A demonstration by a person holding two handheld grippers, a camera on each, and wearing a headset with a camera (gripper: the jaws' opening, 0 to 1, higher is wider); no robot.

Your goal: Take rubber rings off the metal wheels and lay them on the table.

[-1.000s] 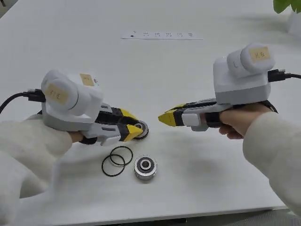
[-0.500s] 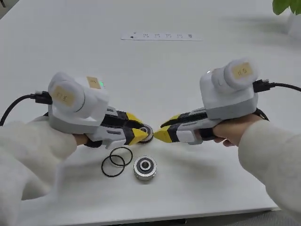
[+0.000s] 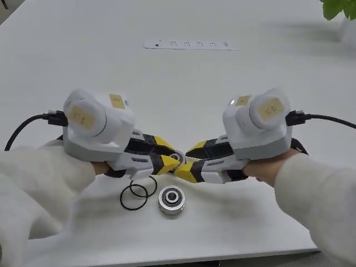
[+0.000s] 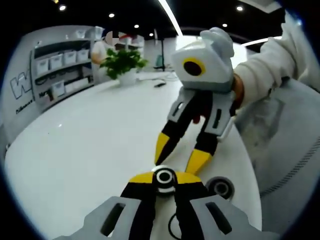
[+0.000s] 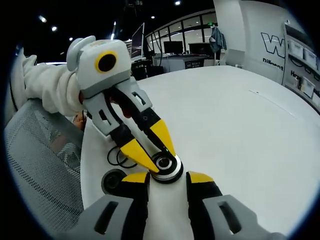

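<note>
Silver metal wheels numbered two, black rubber rings two, on a white bench.
Left gripper clamped one wheel; the second wheel lay beside the overlapping rings. Right gripper, apart a second ago, had closed in nose to nose, jaws open at the clamped wheel.

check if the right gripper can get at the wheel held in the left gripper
Probably yes. The right gripper is open, its jaws apart just short of the metal wheel clamped by the left gripper, and nothing lies between them.
</note>
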